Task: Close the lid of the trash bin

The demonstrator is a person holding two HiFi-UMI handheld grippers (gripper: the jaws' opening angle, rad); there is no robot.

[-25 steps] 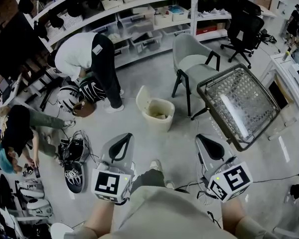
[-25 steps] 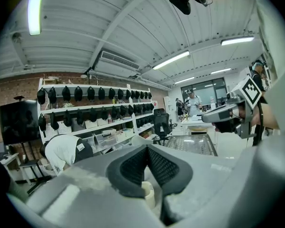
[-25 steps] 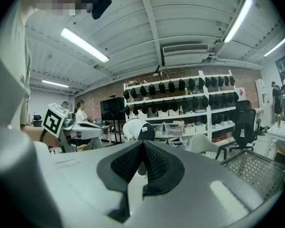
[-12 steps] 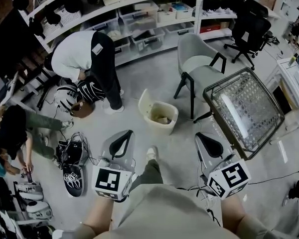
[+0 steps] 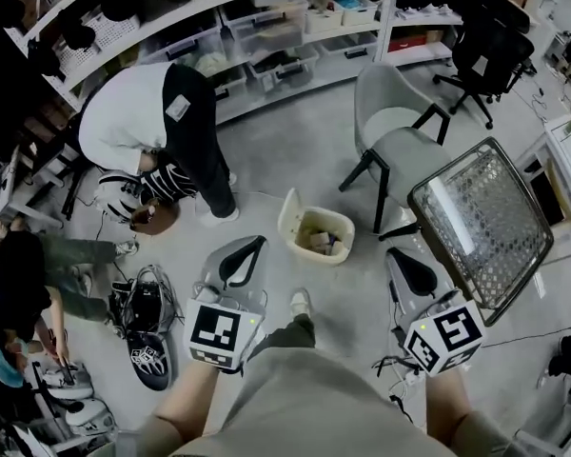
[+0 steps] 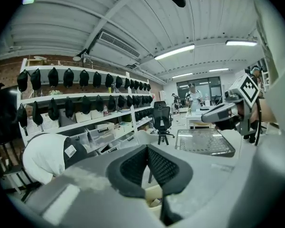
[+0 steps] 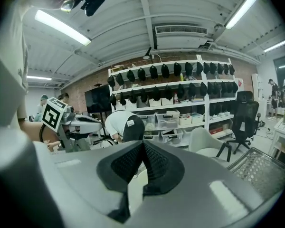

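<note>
A cream trash bin [image 5: 320,235] stands on the grey floor with scraps inside and its lid [image 5: 289,213] tipped up at its left side. My left gripper [image 5: 256,245] hangs just left of and nearer than the bin, shut with nothing between the jaws. My right gripper [image 5: 396,254] is to the bin's right, also shut and empty. In the left gripper view the closed pads [image 6: 147,161] cover most of the bin [image 6: 154,194]. A strip of cream shows below the pads [image 7: 143,161] in the right gripper view.
A grey chair [image 5: 392,131] and a wire-mesh tabletop [image 5: 485,219] stand right of the bin. A person in a white shirt [image 5: 138,117] bends over at the left, with cables and shoes [image 5: 145,305] on the floor. Shelving [image 5: 266,27] runs along the back.
The view has moved forward: the bin now lies lower in the picture and closer to both grippers. Both grippers stay shut and level with each other.
</note>
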